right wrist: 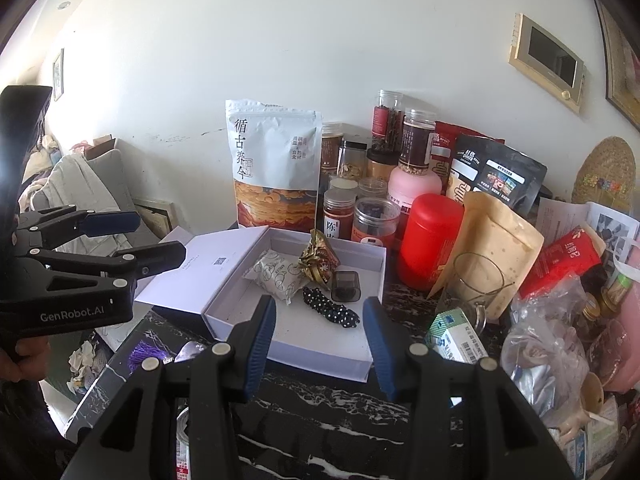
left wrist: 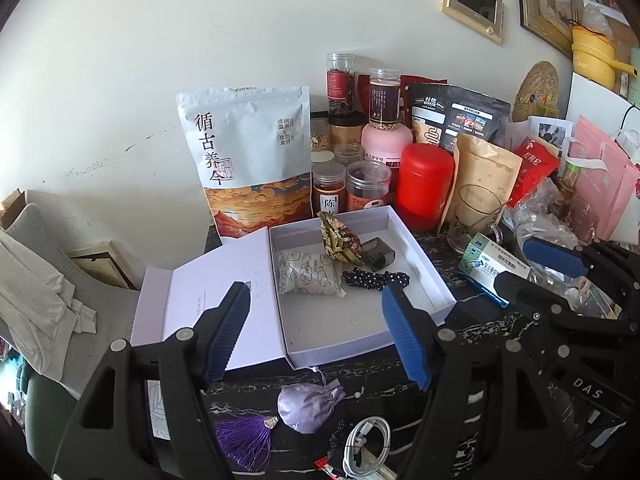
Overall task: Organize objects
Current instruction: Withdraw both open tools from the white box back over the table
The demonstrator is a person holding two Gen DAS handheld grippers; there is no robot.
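- Open white cardboard box (left wrist: 416, 256) mid-desk already holds a white printed sachet (left wrist: 306, 276), crumpled foil packet (left wrist: 340, 240), dark case (left wrist: 376, 254), dotted scrunchie (left wrist: 376, 279).
- Lilac tasselled pouch (left wrist: 310, 402) and white cable (left wrist: 366, 446) wait by the desk's near edge.
- Left tool (left wrist: 316, 332) and right tool (right wrist: 320, 336): released, empty.

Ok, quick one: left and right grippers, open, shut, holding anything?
Left gripper: open, nothing between its fingers, above the white box.
Right gripper: open, holding nothing.

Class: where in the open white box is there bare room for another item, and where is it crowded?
The white box is bare in its near half, ahead of the patterned sachet and polka-dot scrunchie. The far half is crowded, with the foil packet and dark case too.
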